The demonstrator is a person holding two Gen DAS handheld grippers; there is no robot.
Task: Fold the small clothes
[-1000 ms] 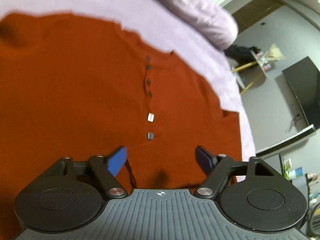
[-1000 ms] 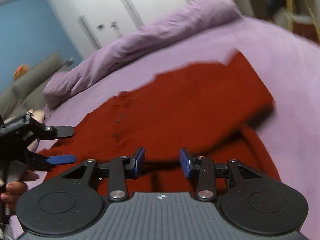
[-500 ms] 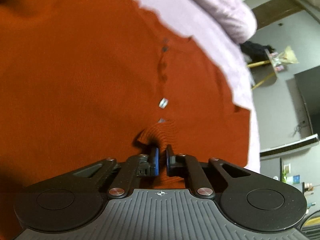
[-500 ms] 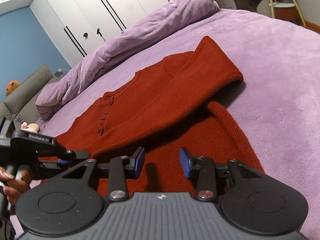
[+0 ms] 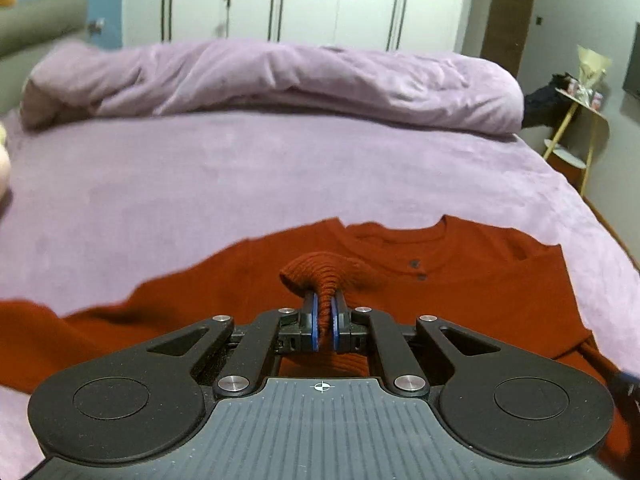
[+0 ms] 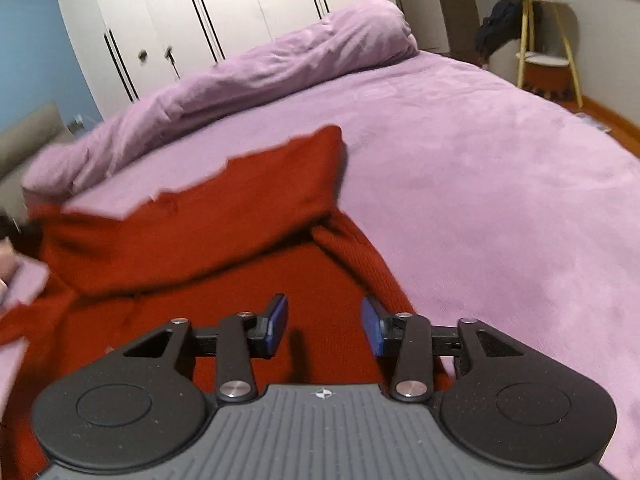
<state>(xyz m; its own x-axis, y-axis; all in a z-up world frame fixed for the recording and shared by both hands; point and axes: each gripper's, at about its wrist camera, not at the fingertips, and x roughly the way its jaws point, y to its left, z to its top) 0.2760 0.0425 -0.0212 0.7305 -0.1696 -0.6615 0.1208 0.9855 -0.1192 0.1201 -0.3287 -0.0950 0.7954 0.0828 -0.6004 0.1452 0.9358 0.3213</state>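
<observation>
A rust-red knit sweater with a buttoned neck lies on the purple bed. My left gripper is shut on a pinched ribbed hem of the sweater, which bulges out above the blue pads and is lifted over the garment's chest. In the right wrist view the sweater lies partly folded, one sleeve laid across the body. My right gripper is open and empty, low over the sweater's lower part, with nothing between its fingers.
A rolled purple duvet lies along the head of the bed. White wardrobes stand behind it. A small yellow-legged side table stands off the bed's right side. The bed's right edge drops to a wooden floor.
My left gripper closed on the sweater's hem and lifted it up and toward the neckline. My right gripper stayed open and shifted slightly over the lower part of the sweater.
</observation>
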